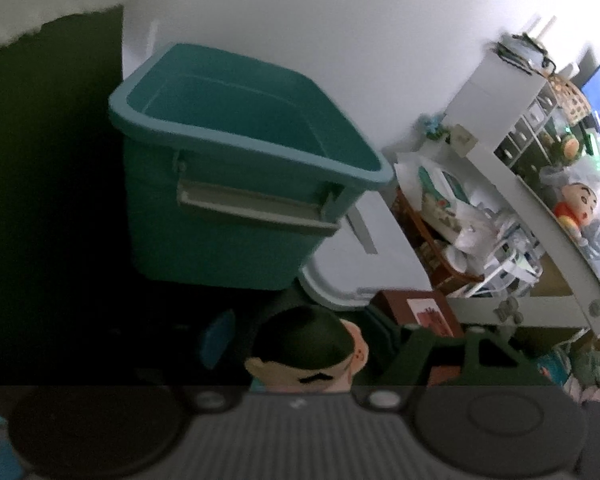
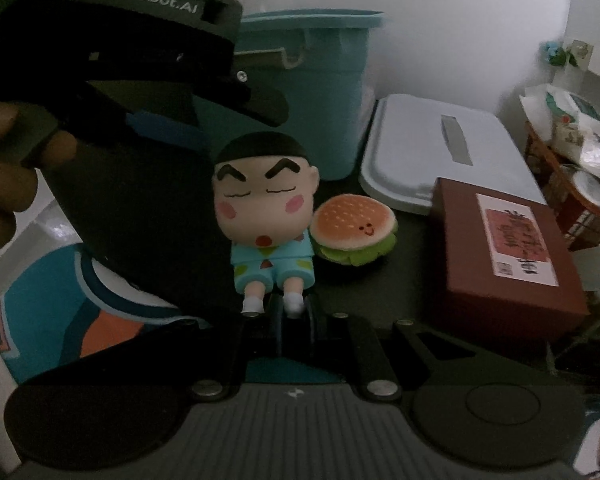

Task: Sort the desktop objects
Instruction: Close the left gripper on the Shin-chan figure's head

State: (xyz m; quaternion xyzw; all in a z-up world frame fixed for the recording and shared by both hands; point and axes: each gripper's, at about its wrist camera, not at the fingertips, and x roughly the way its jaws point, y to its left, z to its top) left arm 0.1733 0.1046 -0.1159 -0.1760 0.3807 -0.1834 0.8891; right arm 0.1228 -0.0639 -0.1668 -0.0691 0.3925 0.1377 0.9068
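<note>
Figurine: cartoon boy figurine (image 2: pixel 266 220) sat upright near the surface's front edge, feet at the right gripper (image 2: pixel 288 320), burger plush (image 2: pixel 354 230) touching its side.
Right gripper: pressed nearly together, seemingly pinching the figurine's legs.
Left gripper: left gripper (image 1: pixel 300 344) spread around the head, not pressing.
Handling: probably light, stiff, smooth, top-heavy; the body likely offered firmer purchase.
Bin: teal bin (image 1: pixel 236 168) behind, open.
Writing: "GenRobot.AI" on the left gripper; brown box (image 2: pixel 504 256) label unreadable.
</note>
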